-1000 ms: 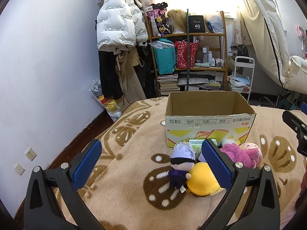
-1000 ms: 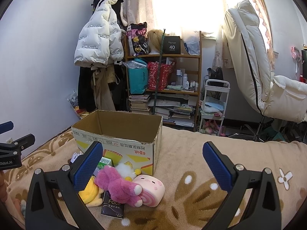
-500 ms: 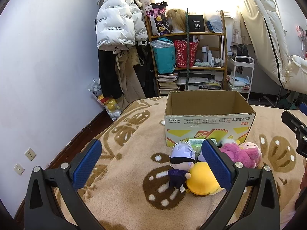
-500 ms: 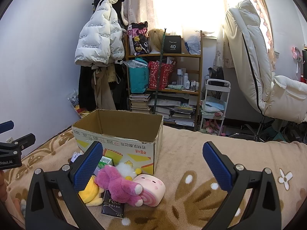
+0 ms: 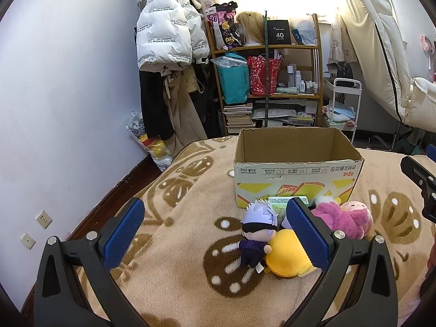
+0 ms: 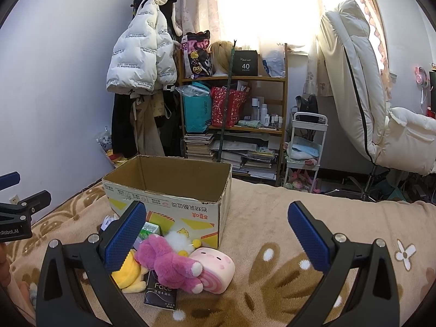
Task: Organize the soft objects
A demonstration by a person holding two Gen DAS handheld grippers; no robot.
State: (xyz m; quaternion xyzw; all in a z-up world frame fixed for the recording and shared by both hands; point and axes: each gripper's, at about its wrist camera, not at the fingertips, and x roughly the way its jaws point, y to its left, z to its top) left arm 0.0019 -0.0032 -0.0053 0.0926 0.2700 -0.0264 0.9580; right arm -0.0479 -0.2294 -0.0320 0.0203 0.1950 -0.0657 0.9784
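Note:
An open cardboard box [image 5: 297,170] [image 6: 169,201] stands on the beige patterned blanket. In front of it lies a heap of soft toys: a white-haired doll in purple [image 5: 257,230], a yellow plush [image 5: 286,254] [image 6: 130,272], a magenta plush [image 5: 338,219] [image 6: 169,261] and a pink roll-shaped plush [image 5: 357,209] [image 6: 216,268]. My left gripper [image 5: 215,235] hangs open just before the doll, nothing between its pads. My right gripper [image 6: 216,237] is open too, above the pink roll, empty.
A green carton [image 6: 148,230] and a dark packet marked Face [image 6: 160,291] lie among the toys. Behind the bed stand a cluttered shelf [image 6: 234,125], hanging coats [image 5: 163,54], a white trolley [image 6: 306,147] and a white chair [image 6: 368,109]. Bare blanket [image 6: 272,218] lies right of the box.

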